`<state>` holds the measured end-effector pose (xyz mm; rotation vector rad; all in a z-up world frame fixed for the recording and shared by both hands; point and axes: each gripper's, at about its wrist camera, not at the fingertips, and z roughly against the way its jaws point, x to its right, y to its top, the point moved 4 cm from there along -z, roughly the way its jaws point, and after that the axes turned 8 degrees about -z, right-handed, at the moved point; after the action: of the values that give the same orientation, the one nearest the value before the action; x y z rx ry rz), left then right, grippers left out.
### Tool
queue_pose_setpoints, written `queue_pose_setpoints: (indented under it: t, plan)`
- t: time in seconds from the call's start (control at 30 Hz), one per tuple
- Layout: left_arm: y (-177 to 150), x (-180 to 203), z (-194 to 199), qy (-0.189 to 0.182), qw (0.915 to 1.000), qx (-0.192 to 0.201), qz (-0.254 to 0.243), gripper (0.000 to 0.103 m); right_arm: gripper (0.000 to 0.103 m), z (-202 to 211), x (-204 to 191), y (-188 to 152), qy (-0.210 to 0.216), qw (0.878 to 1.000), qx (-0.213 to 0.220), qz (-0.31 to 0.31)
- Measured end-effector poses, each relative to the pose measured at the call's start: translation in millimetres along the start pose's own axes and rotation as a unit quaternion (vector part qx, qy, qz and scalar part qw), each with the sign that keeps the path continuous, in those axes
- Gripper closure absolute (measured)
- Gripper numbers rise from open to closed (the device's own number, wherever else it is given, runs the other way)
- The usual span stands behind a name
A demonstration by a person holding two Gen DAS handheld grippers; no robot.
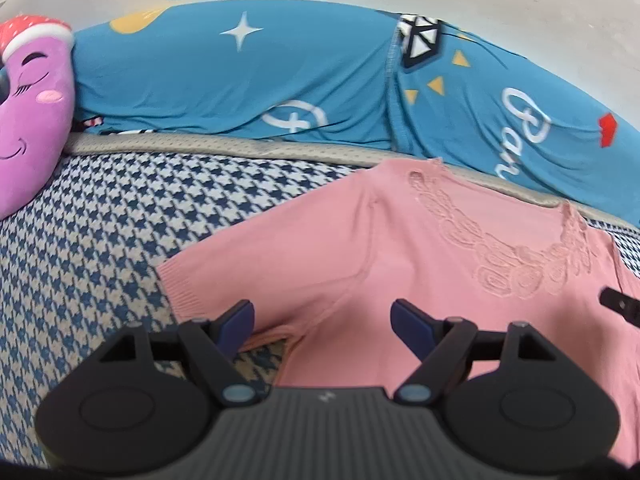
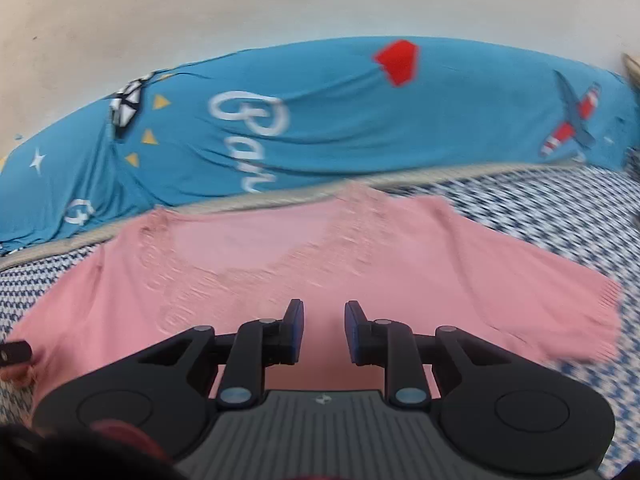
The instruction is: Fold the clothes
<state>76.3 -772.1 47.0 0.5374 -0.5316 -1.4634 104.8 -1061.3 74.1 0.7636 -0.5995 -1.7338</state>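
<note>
Houndstooth blue-and-white bed cover (image 1: 100, 240) carries a pink knit short-sleeved top with lace neckline (image 1: 400, 264), spread flat at centre frame. Left tool (image 1: 323, 316) gapes wide above its sleeve; right tool (image 2: 324, 330) hovers narrower, empty.

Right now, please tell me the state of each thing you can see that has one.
pink top: spread flat, front up, not folded yet.
left gripper: open wide, above the top's sleeve seam, holding nothing.
right gripper: open, over the top, holding nothing.
blue pillows: lying along the wall.
purple plush toy: resting beside the blue pillows.
</note>
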Motion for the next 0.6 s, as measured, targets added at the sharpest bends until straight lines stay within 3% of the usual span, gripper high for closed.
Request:
queue_pose_setpoints:
  t: [0.13,0.43,0.6]
  plan:
    - [-5,12,-1,-0.002,0.9999,0.000,-0.017,0.025,0.079,12,33,-6,-0.014,1.000,-0.002,-0.024]
    - [-24,35,-14,-0.009,0.9978,-0.004,-0.066,0.025,0.079,3,78,-21,0.031,0.996,-0.052,-0.069]
    - [-35,42,-25,-0.015,0.9961,-0.012,-0.086,0.025,0.083,0,99,-27,0.013,0.995,-0.070,-0.065]
